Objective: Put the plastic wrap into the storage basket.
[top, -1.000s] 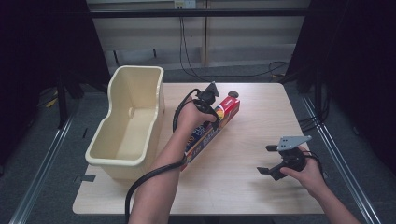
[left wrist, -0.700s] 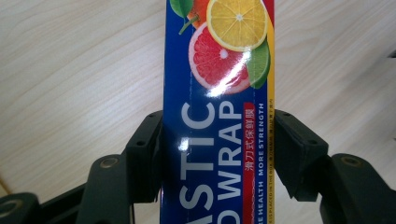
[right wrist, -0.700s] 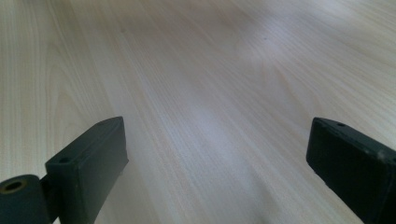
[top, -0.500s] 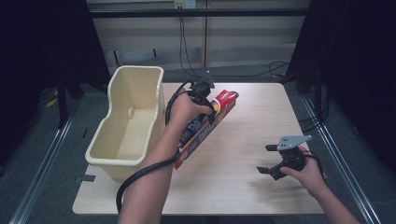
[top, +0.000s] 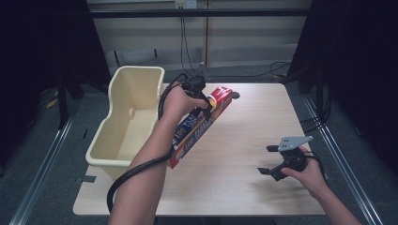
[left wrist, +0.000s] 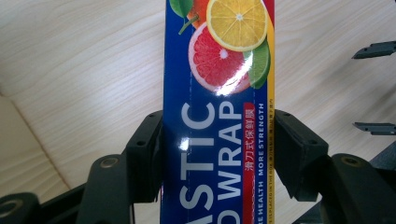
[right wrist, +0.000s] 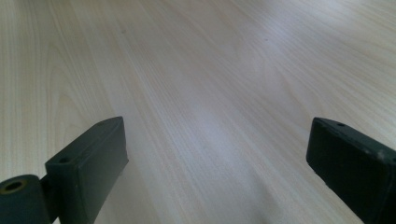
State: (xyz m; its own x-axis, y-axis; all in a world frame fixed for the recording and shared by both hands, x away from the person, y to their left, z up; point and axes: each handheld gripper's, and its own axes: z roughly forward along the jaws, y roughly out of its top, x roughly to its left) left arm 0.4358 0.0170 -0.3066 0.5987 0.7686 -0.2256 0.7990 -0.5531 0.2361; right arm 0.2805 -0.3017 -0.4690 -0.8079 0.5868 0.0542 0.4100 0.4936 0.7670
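High view: the left gripper is pinching a long plastic wrap box across its width, jaws pressing on both long sides. The box is hanging tilted above the wooden table, red far end higher, near end pointing down toward the table's left front, just beside the cream plastic tub. The tub is sitting at the table's left edge. A black cable is trailing from the gripper along the person's left forearm.

The right gripper is resting low over the table at the right front, well apart from the box, jaws spread with nothing between them. A grey three-cornered plate is riding on top of it.

Left gripper view: this one is giving the print that the high view is blurring. The box is showing blue with large white letters "ASTIC" over "WRAP" (the first letters are cut off by the frame), a red strip of Chinese characters, and small vertical white text ending "HEALTH MORE STRENGTH". Above the lettering are a sliced orange, a pink grapefruit half and a lime wedge. Both black pads are lying flat against the box edges. The other gripper's jaw tips are peeking in at the right edge.

Right gripper view: the right gripper is looking along pale wood grain, its two jaws standing wide apart.
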